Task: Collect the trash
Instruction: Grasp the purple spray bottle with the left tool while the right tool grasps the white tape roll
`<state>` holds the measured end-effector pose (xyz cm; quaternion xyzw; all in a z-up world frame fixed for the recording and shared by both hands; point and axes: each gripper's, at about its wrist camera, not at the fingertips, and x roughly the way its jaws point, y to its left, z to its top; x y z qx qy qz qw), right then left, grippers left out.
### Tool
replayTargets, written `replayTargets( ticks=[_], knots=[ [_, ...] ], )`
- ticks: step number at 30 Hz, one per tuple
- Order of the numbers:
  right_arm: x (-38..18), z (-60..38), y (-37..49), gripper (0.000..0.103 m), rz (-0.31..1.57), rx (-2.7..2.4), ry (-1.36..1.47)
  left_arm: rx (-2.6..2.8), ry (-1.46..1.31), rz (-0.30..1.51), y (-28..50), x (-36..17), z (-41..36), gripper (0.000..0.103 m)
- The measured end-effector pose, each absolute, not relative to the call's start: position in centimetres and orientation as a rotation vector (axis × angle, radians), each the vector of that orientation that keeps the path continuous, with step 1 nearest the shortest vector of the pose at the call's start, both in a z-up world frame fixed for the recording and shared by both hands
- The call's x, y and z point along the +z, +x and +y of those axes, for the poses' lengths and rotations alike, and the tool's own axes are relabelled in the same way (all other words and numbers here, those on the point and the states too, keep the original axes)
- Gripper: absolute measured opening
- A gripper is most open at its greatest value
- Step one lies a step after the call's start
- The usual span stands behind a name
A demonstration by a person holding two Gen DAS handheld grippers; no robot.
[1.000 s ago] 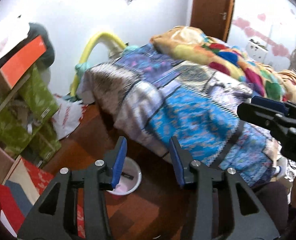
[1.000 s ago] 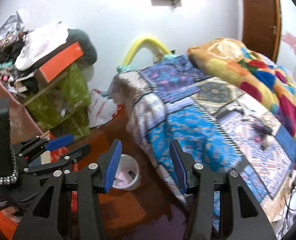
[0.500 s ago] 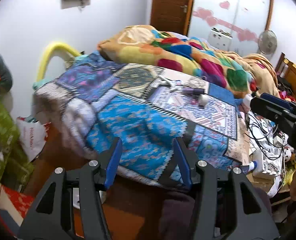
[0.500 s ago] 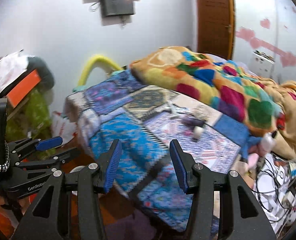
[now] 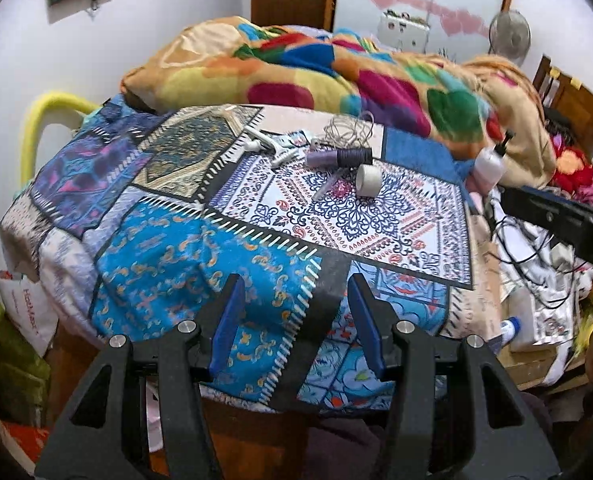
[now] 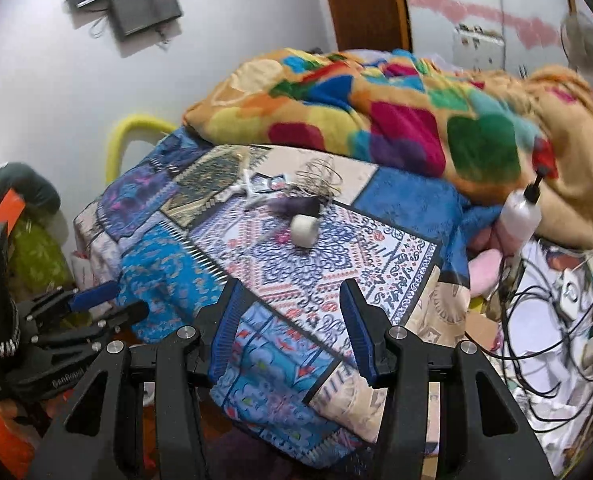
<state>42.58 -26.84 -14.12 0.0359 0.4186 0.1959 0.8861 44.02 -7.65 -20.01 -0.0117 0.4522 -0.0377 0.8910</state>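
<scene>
While both tools gape empty, left tool [image 5: 294, 316], right tool [image 6: 290, 320]; tape roll [image 5: 368, 176] well beyond on patchwork bedspread [image 5: 200, 256].

My bed [image 5: 184, 264] is spread with a patchwork cover [image 5: 348, 216] of blue, white and tan panels. Toward its far side lies a small clutter: a roll of pale tape [image 5: 368, 176] standing on its edge, a dark purple spool-like cylinder [image 5: 338, 157] just behind it, a loose tangle of thin wire [image 5: 348, 132] beyond that, and a white plastic piece [image 5: 272, 145] with splayed arms to the left (I cannot tell what it is). A rumpled blanket [image 5: 336, 76] in orange, yellow, red, green and blue patches is heaped along the bed's far edge. A white bottle [image 6: 521, 216] with a dark cap rests at the right side against the blanket.
</scene>
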Motion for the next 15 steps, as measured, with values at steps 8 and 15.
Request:
replayTargets(
  ticks=[8,15],
  knots=[
    [-17.9,-25.6,48.4,0.046,0.950,0.445,0.166,-0.086,-0.034,0.976,48.4,-22.9,-7.9,0.053],
    [-21.3,-23.4,52.8,0.046,1.007,0.452,0.187,-0.078,-0.078,0.996,51.4,-25.1,-7.2,0.053]
  ],
)
